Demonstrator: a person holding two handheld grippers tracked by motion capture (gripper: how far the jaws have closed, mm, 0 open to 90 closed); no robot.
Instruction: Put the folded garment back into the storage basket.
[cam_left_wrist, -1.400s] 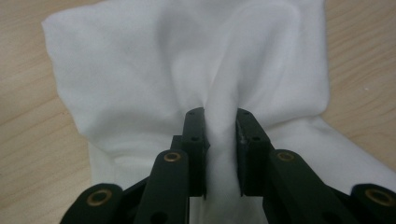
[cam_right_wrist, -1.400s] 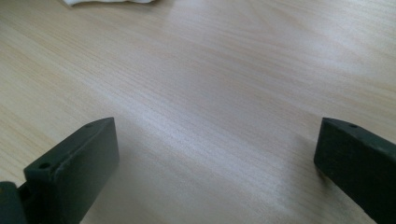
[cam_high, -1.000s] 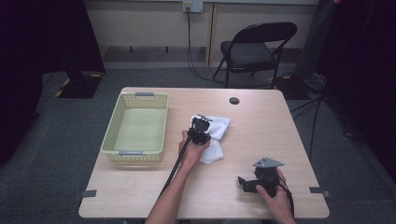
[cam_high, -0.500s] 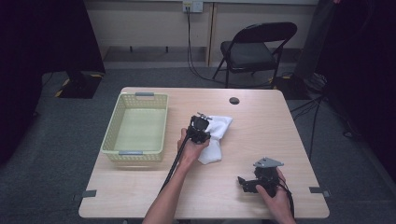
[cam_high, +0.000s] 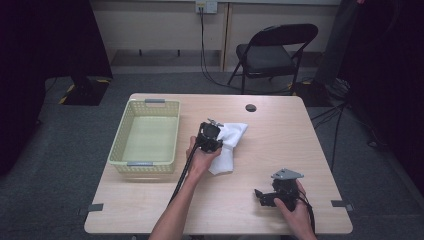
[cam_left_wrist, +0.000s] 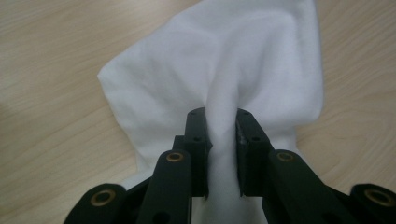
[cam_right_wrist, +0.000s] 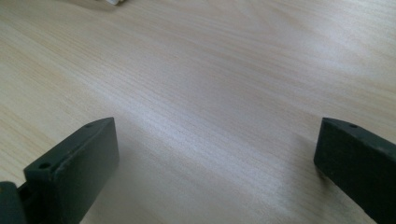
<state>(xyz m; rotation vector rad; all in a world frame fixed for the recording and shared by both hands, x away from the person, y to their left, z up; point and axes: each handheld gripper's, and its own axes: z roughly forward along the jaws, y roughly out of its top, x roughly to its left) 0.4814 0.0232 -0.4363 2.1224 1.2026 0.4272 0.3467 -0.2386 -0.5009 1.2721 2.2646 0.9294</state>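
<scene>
White cloth (cam_high: 227, 145): a crumpled piece lying near the middle of the table, just right of the basket; in the left gripper view (cam_left_wrist: 224, 70) it spreads away toward 12 o'clock from the jaws, with a ridge of fabric pulled up between them.
Left gripper (cam_high: 210, 136): sits at the cloth's 9 o'clock edge in the high view, held by the person's left hand (cam_high: 200, 157); in its own view (cam_left_wrist: 220, 126) the two black jaws are pinching a raised fold of the cloth, with white fabric packed into the narrow gap between them.
Left cable (cam_high: 182, 172): runs from the gripper down along the forearm toward 6 o'clock.
Right gripper (cam_high: 267, 195): rests low on the table at about 4 o'clock from the cloth, well apart from it, in the person's right hand (cam_high: 295, 207); a grey three-cornered plate (cam_high: 286, 174) sits on top.
Right gripper jaws: spread wide in its own view (cam_right_wrist: 215, 154), with bare wood grain between them and nothing held.
Basket (cam_high: 120, 145): pale yellow-green, rectangular, at 9 o'clock from the cloth, near the table's left edge.
Table (cam_high: 230, 215): light wood top.
Dark disc (cam_high: 250, 107): small and round, on the table at about 1 o'clock from the cloth, near the far edge.
Folding chair (cam_high: 272, 52): black, standing on the floor beyond the table at 12 o'clock.
</scene>
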